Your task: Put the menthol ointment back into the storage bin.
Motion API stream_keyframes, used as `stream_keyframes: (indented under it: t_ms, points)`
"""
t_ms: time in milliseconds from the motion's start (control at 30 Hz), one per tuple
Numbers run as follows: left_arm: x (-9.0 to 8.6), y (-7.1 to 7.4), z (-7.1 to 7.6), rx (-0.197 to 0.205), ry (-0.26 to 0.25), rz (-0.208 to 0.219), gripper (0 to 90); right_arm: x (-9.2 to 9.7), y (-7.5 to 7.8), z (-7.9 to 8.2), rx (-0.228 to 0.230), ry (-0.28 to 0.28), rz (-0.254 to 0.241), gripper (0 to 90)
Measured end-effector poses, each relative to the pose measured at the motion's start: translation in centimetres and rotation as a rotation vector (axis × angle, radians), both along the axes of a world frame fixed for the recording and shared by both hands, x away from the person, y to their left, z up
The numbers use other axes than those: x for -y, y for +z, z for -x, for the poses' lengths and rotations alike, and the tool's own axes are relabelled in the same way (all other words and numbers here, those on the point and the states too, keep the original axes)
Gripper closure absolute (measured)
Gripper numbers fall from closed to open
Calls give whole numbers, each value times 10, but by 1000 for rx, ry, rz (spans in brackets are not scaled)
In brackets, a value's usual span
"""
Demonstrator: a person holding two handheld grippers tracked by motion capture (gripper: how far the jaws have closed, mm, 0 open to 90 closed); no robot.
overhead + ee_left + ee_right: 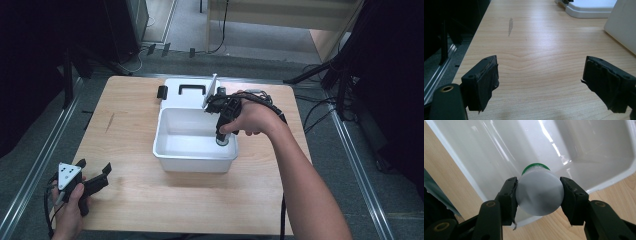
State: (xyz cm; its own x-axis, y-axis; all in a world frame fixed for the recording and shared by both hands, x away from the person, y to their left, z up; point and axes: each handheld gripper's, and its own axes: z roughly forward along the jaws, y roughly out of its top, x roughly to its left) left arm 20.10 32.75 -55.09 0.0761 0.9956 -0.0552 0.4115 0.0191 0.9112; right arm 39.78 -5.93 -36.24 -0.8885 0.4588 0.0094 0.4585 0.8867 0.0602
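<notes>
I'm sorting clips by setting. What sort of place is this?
Probably a lab or workshop recording station, not a home: a bare wooden table framed by metal rails, loose cables on a grey floor, and a white plastic bin.

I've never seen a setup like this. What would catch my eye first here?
Probably the white plastic tub in the middle of the wooden table, with its lid lying flat behind it. The person's right claw is clamped on a small white bottle with a green cap, held over the tub's near right corner. The left claw rests wide open at the table's near left corner, holding nothing.
</notes>
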Motion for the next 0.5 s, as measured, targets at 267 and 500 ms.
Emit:
stream_keyframes:
  t_ms: [267,500]
  points:
    - [0,0,0,0,-1,1,139,-2,-14,-1,-3,24,1,516]
    - [0,0,0,2,0,1,139,-3,-27,1,-9,33,-2,516]
